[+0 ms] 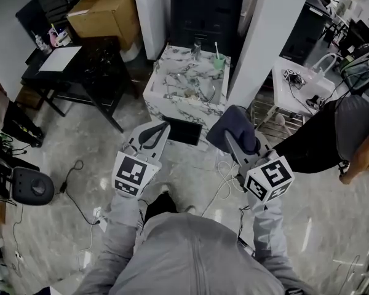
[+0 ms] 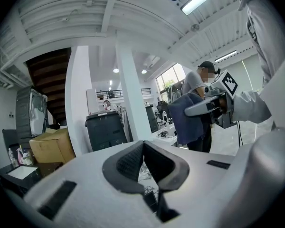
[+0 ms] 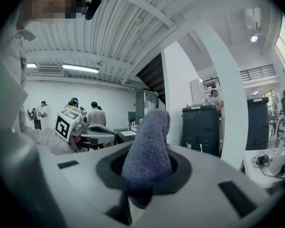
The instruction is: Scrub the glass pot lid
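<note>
Grey sleeves (image 1: 126, 226) raised, short of marble desk (image 1: 166, 78): right hand-held gripper (image 1: 234, 139) clamped on blue cloth (image 3: 149, 146) (scrubber, presumably), left hand-held gripper (image 1: 163, 129) closed on nothing, free to steady.

Head view dim; gripper views fisheye, dark corners; ceiling light (image 2: 199, 1) glaring.

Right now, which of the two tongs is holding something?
The right tongs: they are shut on a dark blue-grey cloth that sticks out past the tips. The left tongs are closed with nothing between them.
</note>
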Available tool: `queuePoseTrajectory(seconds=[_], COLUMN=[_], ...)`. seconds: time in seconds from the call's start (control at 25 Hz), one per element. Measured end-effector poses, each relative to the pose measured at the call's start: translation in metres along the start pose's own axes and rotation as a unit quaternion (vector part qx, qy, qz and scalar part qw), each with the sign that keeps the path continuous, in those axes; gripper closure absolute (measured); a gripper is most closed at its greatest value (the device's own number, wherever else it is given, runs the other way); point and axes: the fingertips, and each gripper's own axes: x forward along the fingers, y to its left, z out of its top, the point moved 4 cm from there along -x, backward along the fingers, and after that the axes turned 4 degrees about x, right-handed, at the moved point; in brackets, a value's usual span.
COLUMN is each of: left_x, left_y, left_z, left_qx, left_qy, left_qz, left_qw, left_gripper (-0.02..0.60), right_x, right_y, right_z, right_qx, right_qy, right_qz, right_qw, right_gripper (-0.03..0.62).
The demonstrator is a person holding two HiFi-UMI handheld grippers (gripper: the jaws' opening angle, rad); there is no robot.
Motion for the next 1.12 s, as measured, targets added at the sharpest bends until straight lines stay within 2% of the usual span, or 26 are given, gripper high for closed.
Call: queuePoseTrajectory(seconds=[0.4,0.68,0.88,1.12], left_x=[0.056,0.131,0.186,0.232], left_y=[0.029,0.096,0.15,0.198], left_z=[-0.022,-0.04,-0.045,-0.055], left_qx=[-0.014,-0.007,-0.008,-0.014], left_qy=[0.0,-0.001,-0.002,-0.001], left_qz=[-0.011,-0.02,-0.041,-0.055], left_qw=[0.9998,0.9998,0.9991,0.9984], left_gripper=[0.555,0.555,0.555,0.555], right_x=[0.037,0.108,0.165,0.219], right_y=[-0.046,-0.103,-0.14,-0.173], right_z=[-0.012,-0.006,0.011,0.016], right_qx=[0.011,0.013,0.019,0.031], right_qy=[0.016,0.016,0.016,0.026], right_qz=[-0.011,-0.031,-0.047,-0.061], right_qw=[1.0,0.999,0.999,0.997], right_gripper=[0.523,0.523,0.523,0.523])
